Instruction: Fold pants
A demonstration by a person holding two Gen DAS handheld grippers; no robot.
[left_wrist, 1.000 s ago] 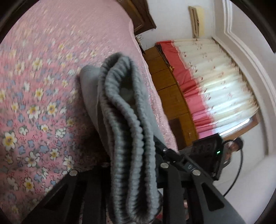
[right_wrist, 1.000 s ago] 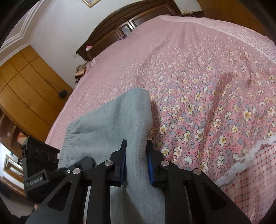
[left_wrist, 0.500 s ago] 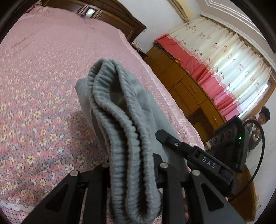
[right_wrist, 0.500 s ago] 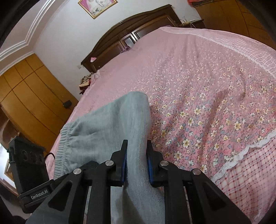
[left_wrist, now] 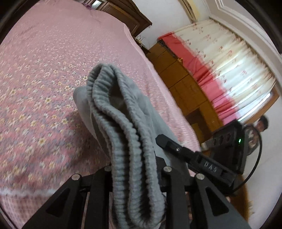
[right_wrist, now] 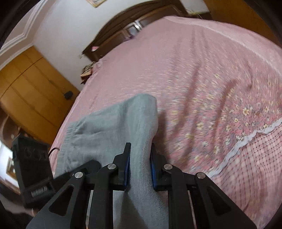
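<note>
Jaws, left wrist view: your left gripper [left_wrist: 136, 169] is clamped on the ribbed waistband [left_wrist: 123, 126] of the grey pants [left_wrist: 141, 112]; the doubled band runs up between the jaws and arches over ahead of them.
Pants, left wrist view: you hold them above the bed [left_wrist: 44, 79]; grey cloth falls away to the right of the band toward your right gripper [left_wrist: 164, 141], whose black body reads "DAS".
Surroundings, left wrist view: pink floral bedspread [left_wrist: 35, 105], much of it blurred; dark headboard [left_wrist: 123, 14] at the top; wooden cabinets [left_wrist: 185, 88] beside the bed; red and cream curtain [left_wrist: 229, 70] over a window; a person [left_wrist: 259, 130] at the far right.
Jaws, right wrist view: your right gripper [right_wrist: 139, 158] is closed tight on a fold of the pants [right_wrist: 112, 126], blue pads [right_wrist: 126, 167] pressed to the cloth on both sides.
Pants, right wrist view: cloth spreads left from the jaws to the gathered waistband [right_wrist: 70, 130], where your left gripper [right_wrist: 31, 167] sits at the edge; its jaws are not visible from here.
Surroundings, right wrist view: bedspread [right_wrist: 202, 79] blurred, with a lace edge [right_wrist: 246, 139] and checked cloth [right_wrist: 255, 167] below it; wooden wardrobe [right_wrist: 31, 88] on the left.
</note>
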